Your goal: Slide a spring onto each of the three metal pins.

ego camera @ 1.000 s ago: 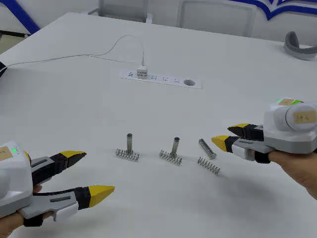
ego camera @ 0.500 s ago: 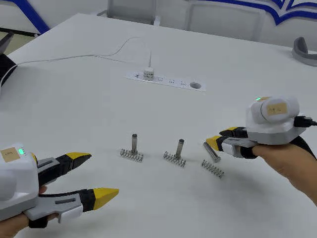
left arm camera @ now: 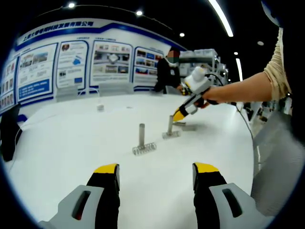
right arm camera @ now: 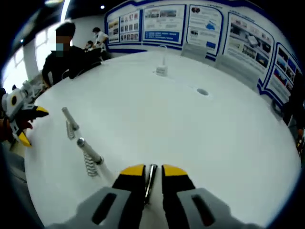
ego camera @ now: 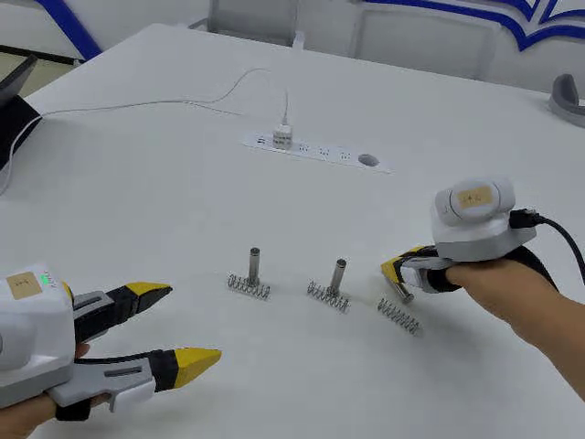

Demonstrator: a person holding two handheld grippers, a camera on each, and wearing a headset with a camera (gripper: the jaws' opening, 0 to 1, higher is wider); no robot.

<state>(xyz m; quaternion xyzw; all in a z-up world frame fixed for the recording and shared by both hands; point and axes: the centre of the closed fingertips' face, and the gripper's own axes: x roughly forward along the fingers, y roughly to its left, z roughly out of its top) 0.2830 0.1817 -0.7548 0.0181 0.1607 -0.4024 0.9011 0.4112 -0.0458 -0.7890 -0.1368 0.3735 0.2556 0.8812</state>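
Right gripper [ego camera: 397, 272]: your fingers narrow on the third pin [right arm camera: 151, 177], probably to stand it for its spring [ego camera: 398, 316], at 5 o'clock. Left gripper [ego camera: 178, 322]: fingers wide, empty. Left pin [ego camera: 254, 265], middle pin [ego camera: 337, 274]: upright on worktop [ego camera: 137, 183], unsprung.

The right gripper [ego camera: 395, 273] hides one tip under its own body in the head view; a pin [right arm camera: 151, 177] runs between its jaws, lower end hidden, contact impossible to tell; the left gripper [ego camera: 183, 323] is cut off at the corner.
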